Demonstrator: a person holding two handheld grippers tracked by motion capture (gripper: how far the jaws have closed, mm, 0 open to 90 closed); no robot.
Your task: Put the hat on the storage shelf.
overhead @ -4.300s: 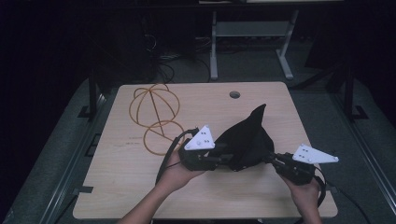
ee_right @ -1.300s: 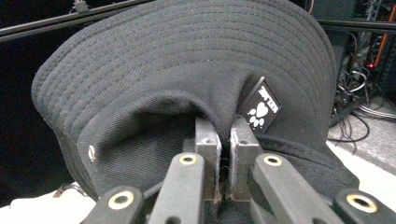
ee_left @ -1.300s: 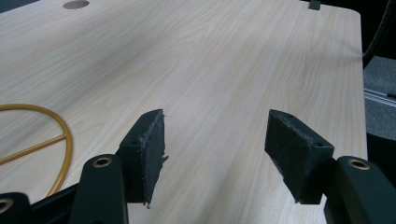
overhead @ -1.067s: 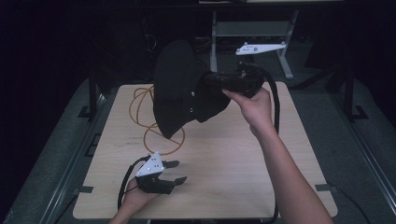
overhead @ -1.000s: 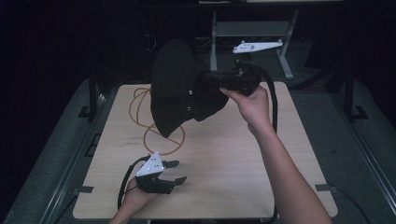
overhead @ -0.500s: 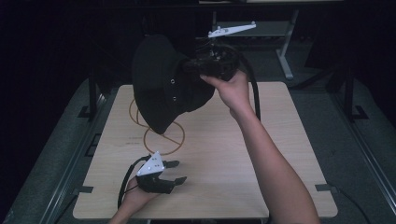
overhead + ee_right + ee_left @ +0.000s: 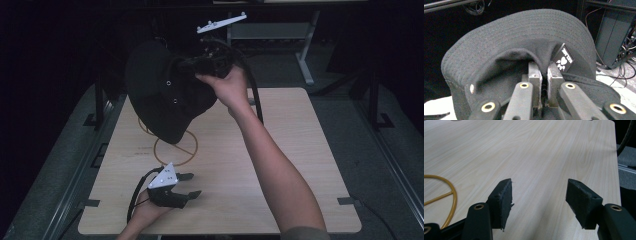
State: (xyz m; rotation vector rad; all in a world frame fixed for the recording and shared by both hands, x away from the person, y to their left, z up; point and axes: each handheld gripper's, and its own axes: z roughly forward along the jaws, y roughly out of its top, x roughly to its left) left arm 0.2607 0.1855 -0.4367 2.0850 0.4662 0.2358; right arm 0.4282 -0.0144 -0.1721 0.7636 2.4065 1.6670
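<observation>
A black hat [image 7: 167, 97] was held high above the far left part of the table [image 7: 300, 150], well clear of the surface, with its brim turned away from the person. In the right gripper view, the hat [image 7: 524, 42] was seen pinched at a fold of fabric near the inner band, beside a small label [image 7: 563, 58] bearing paw prints. The right gripper [image 7: 543, 82] was pressed together on that fold, and the raised arm [image 7: 270, 165] was extended across the table. Below the hat, a yellow wire ring stand [image 7: 176, 148] was seen lying on the wood. The left gripper [image 7: 187, 185] rested low at the near edge, its jaws spread wide with nothing between them, as confirmed in the left gripper view [image 7: 539, 195]. For the step in hand, judged to be carrying the hat toward the stand, the pinch should be kept firm, the crown opening should be turned downward, and the hat should be lowered slowly so the stand is not knocked aside.
</observation>
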